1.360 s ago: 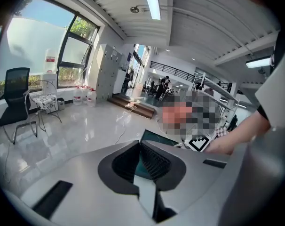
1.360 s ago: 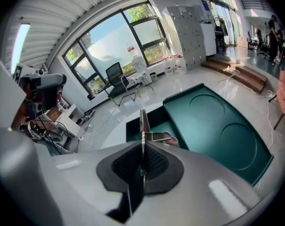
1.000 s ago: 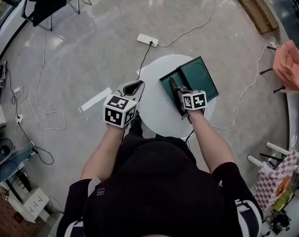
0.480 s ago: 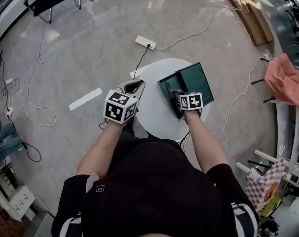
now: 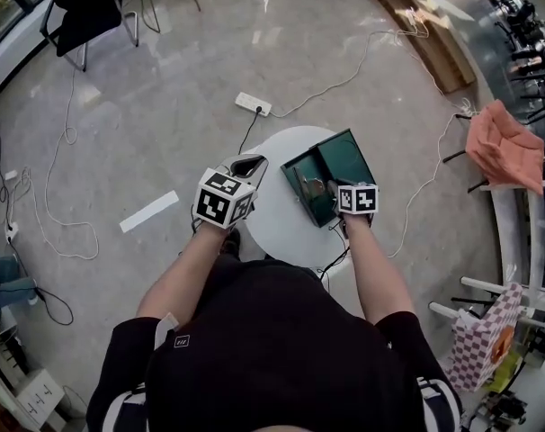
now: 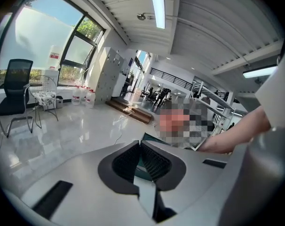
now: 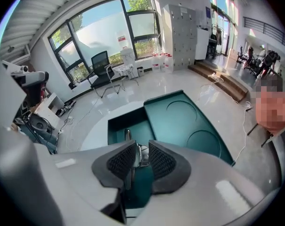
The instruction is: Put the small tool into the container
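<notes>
An open dark green container (image 5: 307, 187) sits on the round white table (image 5: 272, 219), its lid (image 5: 346, 158) laid flat to the right. My right gripper (image 5: 331, 190) hovers over the container's near end. In the right gripper view its jaws stand close together on a small metal tool (image 7: 128, 135), which hangs above the open box (image 7: 126, 121) next to the lid (image 7: 185, 121). The left gripper (image 5: 245, 163) is at the table's left edge, apart from the container. The left gripper (image 6: 139, 147) is shut, with nothing between its jaws.
A white power strip (image 5: 254, 103) and loose cables lie on the floor beyond the table. A white strip (image 5: 148, 211) lies on the floor to the left. A black chair (image 5: 84, 7) stands far left. An orange cloth (image 5: 506, 147) hangs on a rack to the right.
The head view has shifted. The right gripper stays over the container with the tool, a little nearer its front end. The left gripper has hardly moved.
</notes>
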### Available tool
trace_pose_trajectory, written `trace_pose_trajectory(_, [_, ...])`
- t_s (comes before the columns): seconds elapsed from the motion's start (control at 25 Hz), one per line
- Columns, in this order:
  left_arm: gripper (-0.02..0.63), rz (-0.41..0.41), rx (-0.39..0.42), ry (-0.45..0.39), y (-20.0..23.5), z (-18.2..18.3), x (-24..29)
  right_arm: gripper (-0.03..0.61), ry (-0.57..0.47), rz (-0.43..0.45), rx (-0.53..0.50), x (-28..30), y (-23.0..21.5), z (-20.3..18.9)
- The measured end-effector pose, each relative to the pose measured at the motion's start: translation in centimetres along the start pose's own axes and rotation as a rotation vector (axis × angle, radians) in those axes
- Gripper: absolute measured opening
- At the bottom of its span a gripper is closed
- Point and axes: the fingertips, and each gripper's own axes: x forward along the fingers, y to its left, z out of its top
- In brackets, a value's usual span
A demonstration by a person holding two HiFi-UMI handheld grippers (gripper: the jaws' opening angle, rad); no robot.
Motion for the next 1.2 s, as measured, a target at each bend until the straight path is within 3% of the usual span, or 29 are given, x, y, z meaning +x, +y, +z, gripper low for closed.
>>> trace_pose_trajectory(0.16, [0.018,-0.052,0.086,-0.005,-0.7,1.5,-0.3,0.095,-0.134,-0.024,0.041,-2.8,-0.1,2.4])
trace_pose_trajectory(0.36, [0.018,-0.12,0.147,-0.016,-2.0,3.6,-0.5,0.095,-0.364,0.012,0.127,-8.7,0.9,5.8])
trace_pose_trajectory(0.6, [0.018,-0.179,0.205,-0.071,-4.9,7.8,-1.0,0.094,-0.542,0.014,0.125,-16.5,1.3,7.9])
trace_pose_trajectory(0.96, [0.018,-0.195,0.342,-0.125,-10.7,13.1,0.2,0.082,-0.746,-0.033,-0.043,-27.2,0.4,9.9])
trace_pose_trajectory(1.08, [0.018,-0.188,0.377,-0.169,-12.5,15.3,-0.1,0.012,-0.85,-0.006,-0.051,-30.6,0.9,11.1])
trace_pose_trajectory(1.2, [0.018,-0.16,0.395,-0.224,-13.8,17.4,-0.8,0.011,-0.933,0.044,-0.047,-33.6,1.9,11.5])
